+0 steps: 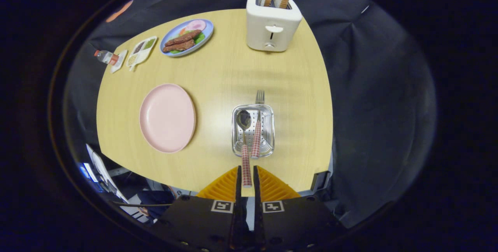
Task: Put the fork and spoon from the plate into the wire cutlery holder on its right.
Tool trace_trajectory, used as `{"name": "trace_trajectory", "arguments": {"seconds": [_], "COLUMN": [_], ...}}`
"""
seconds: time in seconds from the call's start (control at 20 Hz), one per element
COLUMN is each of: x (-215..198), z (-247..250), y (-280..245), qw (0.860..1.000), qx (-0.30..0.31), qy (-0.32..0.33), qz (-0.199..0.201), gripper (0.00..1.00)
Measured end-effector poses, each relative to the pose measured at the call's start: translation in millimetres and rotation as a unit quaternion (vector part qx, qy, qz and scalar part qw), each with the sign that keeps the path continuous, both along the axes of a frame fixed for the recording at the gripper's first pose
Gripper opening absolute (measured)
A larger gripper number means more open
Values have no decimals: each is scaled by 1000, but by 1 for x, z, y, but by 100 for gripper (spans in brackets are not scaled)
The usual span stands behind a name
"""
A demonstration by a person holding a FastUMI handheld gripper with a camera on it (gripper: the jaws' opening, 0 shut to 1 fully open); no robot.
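Note:
The metal cutlery holder (234, 131) stands on the wooden table just ahead of my fingers. The fork (256, 137), with a red checked handle, lies inside it, its tines reaching past the far rim. Beside the fork is the spoon (244, 121), bowl down in the holder and its checked handle running back over the near rim. My gripper (246, 174) is shut on the end of that handle, one orange finger on each side. To the holder's left the pink plate (167, 118) sits bare.
A white toaster (272, 24) with two bread slices stands at the far edge beyond the holder. Far left are a blue plate of food (186, 37), a small divided tray (142, 49) and a little bottle (104, 56).

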State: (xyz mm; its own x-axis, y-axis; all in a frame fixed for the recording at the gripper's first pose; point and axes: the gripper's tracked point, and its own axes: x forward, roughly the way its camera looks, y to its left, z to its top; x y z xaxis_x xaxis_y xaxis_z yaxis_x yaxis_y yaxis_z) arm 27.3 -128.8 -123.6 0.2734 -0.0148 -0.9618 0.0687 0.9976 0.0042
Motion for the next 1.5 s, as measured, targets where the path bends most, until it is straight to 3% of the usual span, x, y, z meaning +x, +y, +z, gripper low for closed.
{"name": "trace_trajectory", "arguments": {"seconds": [0.1, 0.25, 0.4, 0.65, 0.85, 1.2, 1.35, 1.5], "x": [6, 16, 24, 34, 28, -13, -27, -22], "z": [6, 16, 28, 61, 117, 197, 207, 205], "y": [3, 4, 9, 16, 27, 31, 40, 41], "qw": [1000, 998, 995, 978, 938, 831, 806, 793], "qx": [1, -5, 3, 9, 1, -44, -35, -27], "qy": [-19, -58, -102, -208, -347, -555, -590, -608], "qz": [1, 6, -5, -3, 19, 8, -2, -18], "gripper": [27, 60, 82, 99, 97, 96, 96, 96]}}
